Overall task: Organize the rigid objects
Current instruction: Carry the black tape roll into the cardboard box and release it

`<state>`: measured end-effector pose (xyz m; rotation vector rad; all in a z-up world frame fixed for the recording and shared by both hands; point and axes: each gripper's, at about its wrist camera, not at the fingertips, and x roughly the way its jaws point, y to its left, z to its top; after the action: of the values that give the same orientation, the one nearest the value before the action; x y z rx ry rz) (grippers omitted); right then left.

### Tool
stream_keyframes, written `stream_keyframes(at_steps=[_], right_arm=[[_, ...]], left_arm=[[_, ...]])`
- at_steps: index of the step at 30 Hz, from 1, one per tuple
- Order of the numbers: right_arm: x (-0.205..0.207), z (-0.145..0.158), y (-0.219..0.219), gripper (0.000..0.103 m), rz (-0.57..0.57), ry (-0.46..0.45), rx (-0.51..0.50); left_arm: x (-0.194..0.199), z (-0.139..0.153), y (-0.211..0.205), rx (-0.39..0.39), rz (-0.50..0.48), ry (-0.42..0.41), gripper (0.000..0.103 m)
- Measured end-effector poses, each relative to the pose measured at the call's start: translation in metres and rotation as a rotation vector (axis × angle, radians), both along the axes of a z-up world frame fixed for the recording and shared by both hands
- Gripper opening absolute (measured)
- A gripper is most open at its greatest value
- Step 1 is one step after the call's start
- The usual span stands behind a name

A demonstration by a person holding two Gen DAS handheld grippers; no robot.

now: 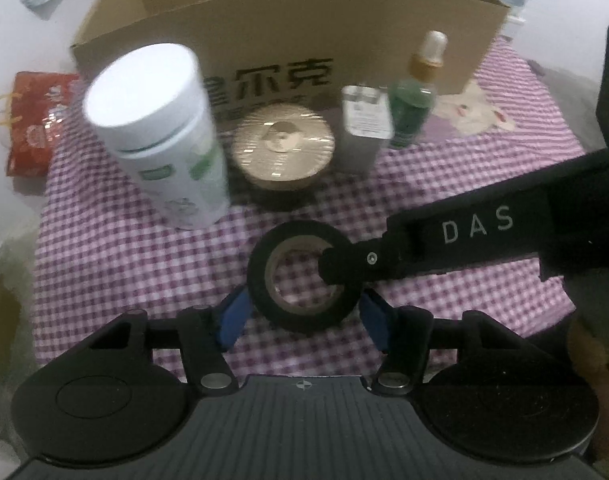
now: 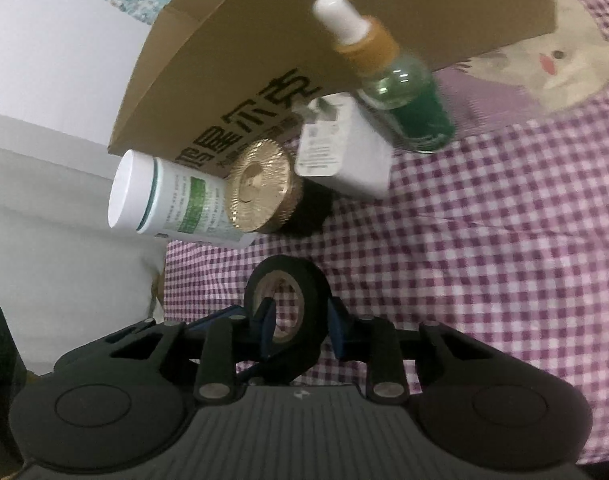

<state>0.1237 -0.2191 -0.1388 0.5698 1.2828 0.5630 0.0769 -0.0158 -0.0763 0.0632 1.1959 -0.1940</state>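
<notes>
A black tape roll [image 1: 304, 276] lies flat on the purple checked cloth [image 1: 124, 260]. In the left wrist view my left gripper [image 1: 304, 312] has its blue pads [image 1: 234, 316] against the roll's two outer sides. My right gripper [image 1: 344, 268] reaches in from the right, marked DAS, with one fingertip down inside the roll's hole. In the right wrist view the tape roll [image 2: 288, 280] has its right wall between the jaws of my right gripper [image 2: 300, 320]. One finger is in the hole, the other outside the rim, and a gap shows beside the inner finger.
Behind the roll stand a white canister [image 1: 160, 128], a gold ribbed disc [image 1: 282, 144], a small white box [image 1: 362, 124] and a green dropper bottle [image 1: 414, 100]. An open cardboard box [image 1: 264, 32] stands behind them. A red bag [image 1: 36, 120] lies at the left.
</notes>
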Motion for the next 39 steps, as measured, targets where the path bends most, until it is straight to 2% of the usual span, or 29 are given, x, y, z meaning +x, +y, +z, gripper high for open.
stream_keyframes(at_steps=[7, 14, 22, 23, 33, 39], right_arm=[[-0.018, 0.003, -0.037, 0.030, -0.058, 0.004, -0.044], [-0.026, 0.011, -0.055, 0.030, -0.106, -0.026, -0.087], [-0.022, 0.011, -0.030, 0.031, -0.067, -0.048, -0.129], [-0.021, 0.011, -0.029, 0.030, -0.032, -0.040, -0.113], [-0.019, 0.009, -0.024, 0.030, 0.001, -0.106, -0.170], [-0.021, 0.008, -0.025, 0.024, -0.007, -0.114, -0.174]], left_arm=[[-0.014, 0.001, -0.027, -0.078, -0.105, 0.017, 0.060], [-0.012, 0.002, -0.035, -0.063, -0.137, 0.015, 0.063], [0.001, -0.005, -0.035, -0.038, -0.148, 0.024, 0.069], [0.002, -0.006, -0.037, -0.040, -0.149, 0.024, 0.069], [0.002, -0.010, -0.045, -0.025, -0.161, 0.020, 0.065], [0.001, -0.008, -0.045, -0.017, -0.159, 0.018, 0.064]])
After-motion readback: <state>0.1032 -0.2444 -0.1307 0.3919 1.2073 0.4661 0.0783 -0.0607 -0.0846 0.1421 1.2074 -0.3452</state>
